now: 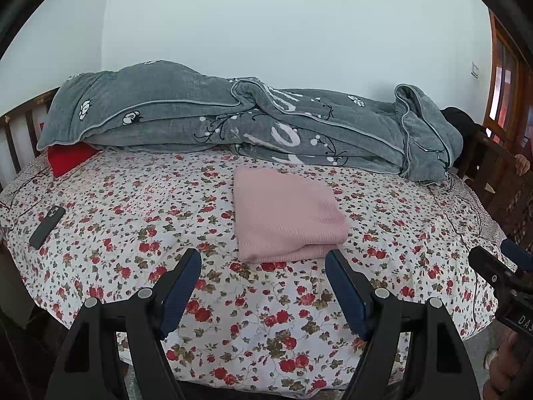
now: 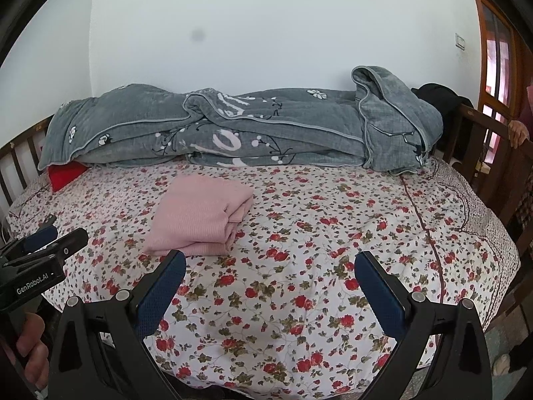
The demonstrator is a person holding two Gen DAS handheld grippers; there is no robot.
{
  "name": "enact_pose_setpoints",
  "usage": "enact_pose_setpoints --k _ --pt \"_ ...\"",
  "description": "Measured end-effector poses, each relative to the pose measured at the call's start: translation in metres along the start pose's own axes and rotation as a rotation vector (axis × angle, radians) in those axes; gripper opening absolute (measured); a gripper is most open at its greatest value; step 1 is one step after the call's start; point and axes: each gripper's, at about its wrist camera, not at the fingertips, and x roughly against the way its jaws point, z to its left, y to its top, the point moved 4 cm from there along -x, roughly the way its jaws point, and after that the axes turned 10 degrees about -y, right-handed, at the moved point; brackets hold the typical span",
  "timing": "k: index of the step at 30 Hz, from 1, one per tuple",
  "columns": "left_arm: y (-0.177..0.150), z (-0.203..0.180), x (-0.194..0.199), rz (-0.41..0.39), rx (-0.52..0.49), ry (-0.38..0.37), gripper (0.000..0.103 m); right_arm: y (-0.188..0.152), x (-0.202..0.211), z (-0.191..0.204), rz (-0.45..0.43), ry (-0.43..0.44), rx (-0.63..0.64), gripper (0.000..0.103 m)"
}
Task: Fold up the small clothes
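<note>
A pink garment [image 1: 286, 215] lies folded into a neat rectangle on the floral bed sheet [image 1: 133, 233]. In the right wrist view the pink garment [image 2: 200, 216] sits left of centre on the sheet [image 2: 333, 233]. My left gripper [image 1: 263, 258] is open and empty, hovering just in front of the garment's near edge. My right gripper [image 2: 269, 260] is open and empty, to the right of the garment and a little nearer. The right gripper shows at the right edge of the left wrist view [image 1: 499, 266]. The left gripper shows at the left edge of the right wrist view [image 2: 50, 243].
A rolled grey quilt [image 1: 233, 123] lies along the far side by the wall. A red cushion [image 1: 68, 158] pokes out under its left end. A dark phone [image 1: 46, 226] lies at the left of the sheet. Wooden bed rails [image 2: 483, 140] stand at both ends.
</note>
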Motion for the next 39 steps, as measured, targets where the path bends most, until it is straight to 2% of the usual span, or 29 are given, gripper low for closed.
enact_pose_setpoints --k 39 --pt "0.0010 -0.0013 0.0012 -0.004 -0.004 0.002 0.077 -0.0015 0.0027 -0.0011 0.002 0.003 -0.012 0.100"
